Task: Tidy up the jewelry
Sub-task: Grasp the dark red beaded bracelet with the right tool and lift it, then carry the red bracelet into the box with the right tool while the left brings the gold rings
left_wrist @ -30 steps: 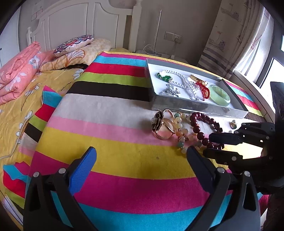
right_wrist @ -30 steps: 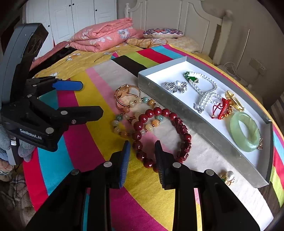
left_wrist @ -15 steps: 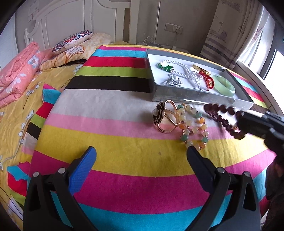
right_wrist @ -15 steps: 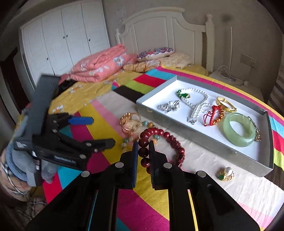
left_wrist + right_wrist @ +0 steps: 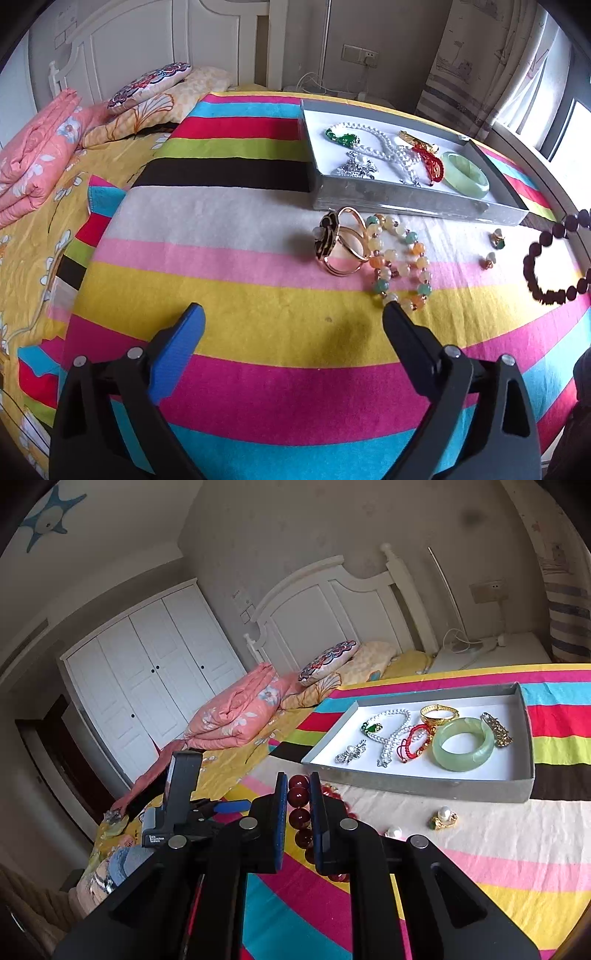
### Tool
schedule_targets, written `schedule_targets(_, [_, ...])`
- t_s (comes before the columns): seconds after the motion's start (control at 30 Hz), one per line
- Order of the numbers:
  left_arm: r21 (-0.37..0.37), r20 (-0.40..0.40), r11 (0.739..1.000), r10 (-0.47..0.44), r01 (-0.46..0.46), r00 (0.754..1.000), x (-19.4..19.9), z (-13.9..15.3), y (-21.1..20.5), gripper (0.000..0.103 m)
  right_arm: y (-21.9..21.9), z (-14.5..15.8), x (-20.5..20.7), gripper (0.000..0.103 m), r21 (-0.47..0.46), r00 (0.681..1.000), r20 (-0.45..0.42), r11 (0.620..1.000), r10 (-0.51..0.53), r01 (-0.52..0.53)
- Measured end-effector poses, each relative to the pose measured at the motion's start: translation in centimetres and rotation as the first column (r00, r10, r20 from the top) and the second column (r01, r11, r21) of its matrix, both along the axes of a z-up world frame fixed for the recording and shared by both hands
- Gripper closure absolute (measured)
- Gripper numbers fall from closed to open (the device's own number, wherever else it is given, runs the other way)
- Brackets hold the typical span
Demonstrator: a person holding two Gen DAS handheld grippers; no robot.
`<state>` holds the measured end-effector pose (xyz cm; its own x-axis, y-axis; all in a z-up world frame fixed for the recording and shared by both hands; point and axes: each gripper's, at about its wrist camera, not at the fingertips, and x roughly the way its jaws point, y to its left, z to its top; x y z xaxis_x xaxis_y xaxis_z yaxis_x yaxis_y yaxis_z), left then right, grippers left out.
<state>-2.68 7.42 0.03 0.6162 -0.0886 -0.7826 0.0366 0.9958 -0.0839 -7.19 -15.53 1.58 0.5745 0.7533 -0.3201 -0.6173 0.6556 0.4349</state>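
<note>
My right gripper (image 5: 297, 790) is shut on a dark red bead bracelet (image 5: 298, 797) and holds it in the air, in front of the grey tray (image 5: 417, 784). The bracelet hangs at the right edge of the left wrist view (image 5: 554, 258). The tray (image 5: 406, 203) holds a jade bangle (image 5: 463, 744), a pearl necklace (image 5: 393, 734), a red cord bracelet (image 5: 415, 740), a gold bracelet (image 5: 439, 712) and a silver brooch (image 5: 349, 753). My left gripper (image 5: 291, 325) is open and empty above the striped cloth, near a gold bangle (image 5: 341, 245) and a pastel bead bracelet (image 5: 400, 262).
Two small earrings (image 5: 496, 238) (image 5: 488, 260) lie on the cloth right of the bead bracelet; they also show in the right wrist view (image 5: 443, 818). A bed with a pink quilt (image 5: 236, 716) and pillows (image 5: 151, 86) is on the left. A window is at right.
My right gripper closed on the red bead bracelet and lifted it off the cloth, up and to the right. My left gripper stayed open and nearly still.
</note>
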Motion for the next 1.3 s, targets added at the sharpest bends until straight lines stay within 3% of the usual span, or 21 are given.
schedule_targets(0.13, [-0.004,-0.001,1.000,-0.004,0.004,1.000,0.5,0.3,-0.3,0.025,-1.2,-1.0,-0.2,0.090,0.013,1.000,-0.022,1.000,-0.007,0.007])
schedule_targets(0.2, [-0.033,-0.001,0.999,0.000,0.000,1.000,1.1,0.6,-0.3,0.035,-1.4,-1.4,-0.2,0.090,0.008,0.999,-0.032,1.000,-0.008,0.008])
schedule_targets(0.33, [-0.075,0.019,0.997,0.015,-0.014,1.000,2.6,1.8,-0.3,0.040,-1.2,-1.9,-0.2,0.090,-0.003,0.999,-0.034,1.000,-0.004,0.004])
schedule_targets(0.47, [-0.092,-0.008,0.996,0.006,-0.007,1.000,4.5,2.0,-0.6,0.064,-1.1,-2.0,-0.5,0.090,-0.001,1.000,-0.028,1.000,0.008,-0.008])
schedule_targets(0.57, [-0.102,-0.038,0.995,-0.002,-0.002,0.999,5.3,1.3,-0.8,0.070,-1.0,-2.0,-0.7,0.090,-0.008,1.000,-0.021,1.000,0.010,-0.010])
schedule_targets(0.7, [-0.101,-0.016,0.995,-0.024,0.023,1.000,4.7,1.2,-1.2,0.089,-1.0,-2.0,-0.7,0.090,-0.009,1.000,-0.015,1.000,0.000,0.000])
schedule_targets(0.97, [-0.024,0.061,0.999,-0.026,0.027,0.998,3.0,2.7,-2.1,0.090,-1.3,-1.8,-0.7,0.090,0.001,1.000,-0.006,1.000,-0.015,0.015])
schedule_targets(1.3, [-0.009,0.100,0.999,-0.047,0.048,0.994,2.8,4.9,-2.6,0.090,-2.0,-1.2,-0.3,0.090,0.004,0.999,0.004,0.999,-0.049,0.049])
